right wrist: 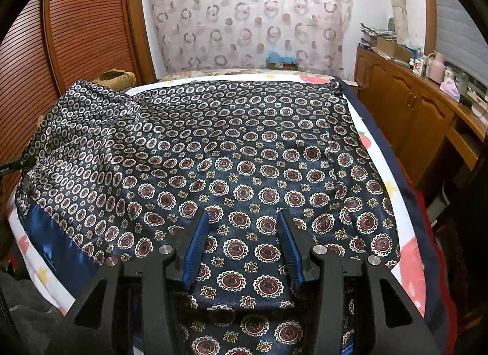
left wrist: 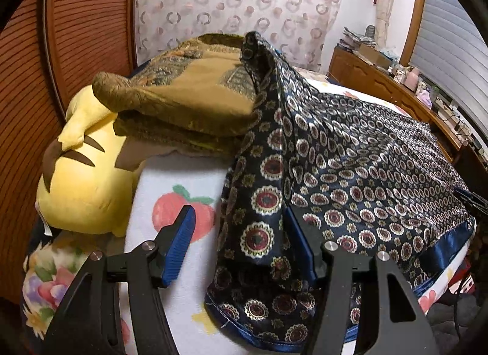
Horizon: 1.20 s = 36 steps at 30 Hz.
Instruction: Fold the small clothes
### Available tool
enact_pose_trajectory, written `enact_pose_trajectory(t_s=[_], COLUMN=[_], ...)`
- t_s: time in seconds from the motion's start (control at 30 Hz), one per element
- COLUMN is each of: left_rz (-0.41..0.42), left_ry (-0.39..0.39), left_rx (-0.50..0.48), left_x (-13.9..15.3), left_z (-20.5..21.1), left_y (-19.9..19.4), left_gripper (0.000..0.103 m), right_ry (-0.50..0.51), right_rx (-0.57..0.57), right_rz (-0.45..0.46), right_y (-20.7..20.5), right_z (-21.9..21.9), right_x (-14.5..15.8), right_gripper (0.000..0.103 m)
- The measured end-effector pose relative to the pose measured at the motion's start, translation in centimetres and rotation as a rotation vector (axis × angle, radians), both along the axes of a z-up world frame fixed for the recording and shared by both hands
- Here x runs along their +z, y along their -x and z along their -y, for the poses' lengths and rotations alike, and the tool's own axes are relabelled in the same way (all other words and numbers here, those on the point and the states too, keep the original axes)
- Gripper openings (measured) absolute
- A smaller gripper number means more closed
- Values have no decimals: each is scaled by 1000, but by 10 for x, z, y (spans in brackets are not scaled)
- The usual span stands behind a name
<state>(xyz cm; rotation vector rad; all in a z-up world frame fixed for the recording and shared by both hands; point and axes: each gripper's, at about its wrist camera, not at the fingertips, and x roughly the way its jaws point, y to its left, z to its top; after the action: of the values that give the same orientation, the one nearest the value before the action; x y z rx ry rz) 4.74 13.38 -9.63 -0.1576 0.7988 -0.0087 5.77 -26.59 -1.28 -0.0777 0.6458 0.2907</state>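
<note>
A navy satin cloth (right wrist: 244,147) printed with red and white medallions lies spread over the bed, its near edge hanging over the bedside. In the left wrist view the same cloth (left wrist: 350,172) has its left part bunched, and one corner is lifted onto a pile of bedding. My left gripper (left wrist: 241,233) is open over the cloth's left edge; its right finger (left wrist: 300,248) rests by the fabric and its left finger (left wrist: 180,245) is over bare sheet. My right gripper (right wrist: 244,245) stands open just above the cloth near the front edge, fabric showing between its blue pads (right wrist: 196,248).
A yellow plush toy (left wrist: 82,178) and a gold-brown folded blanket (left wrist: 189,101) lie at the bed's left. The white sheet (left wrist: 183,294) has a fruit print. A slatted wooden door (left wrist: 76,34) is at the left, and a wooden cabinet (right wrist: 405,110) runs along the right.
</note>
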Motion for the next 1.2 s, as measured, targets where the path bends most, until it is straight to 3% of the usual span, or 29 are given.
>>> enact_pose_trajectory(t_s=[0.33, 0.4, 0.47, 0.5, 0.8, 1.2], left_rz=[-11, -9, -15, -15, 132, 255], left_ry=[39, 48, 64, 69, 91, 128], left_rx=[-17, -27, -50, -64, -181, -365], left_x=[-4, -4, -4, -4, 47, 112], left_z=[1, 2, 4, 5, 36, 113], left_y=[4, 4, 2, 2, 3, -50], left_gripper=[51, 40, 14, 6, 4, 4], right_ry=[13, 20, 24, 24, 15, -26], right_rx=[5, 6, 8, 10, 6, 3], right_rz=[10, 12, 15, 14, -19, 18], right_y=[0, 0, 0, -1, -6, 3], right_z=[-4, -5, -5, -4, 3, 21], right_x=[-2, -3, -3, -3, 3, 29], right_gripper=[55, 55, 56, 56, 56, 56])
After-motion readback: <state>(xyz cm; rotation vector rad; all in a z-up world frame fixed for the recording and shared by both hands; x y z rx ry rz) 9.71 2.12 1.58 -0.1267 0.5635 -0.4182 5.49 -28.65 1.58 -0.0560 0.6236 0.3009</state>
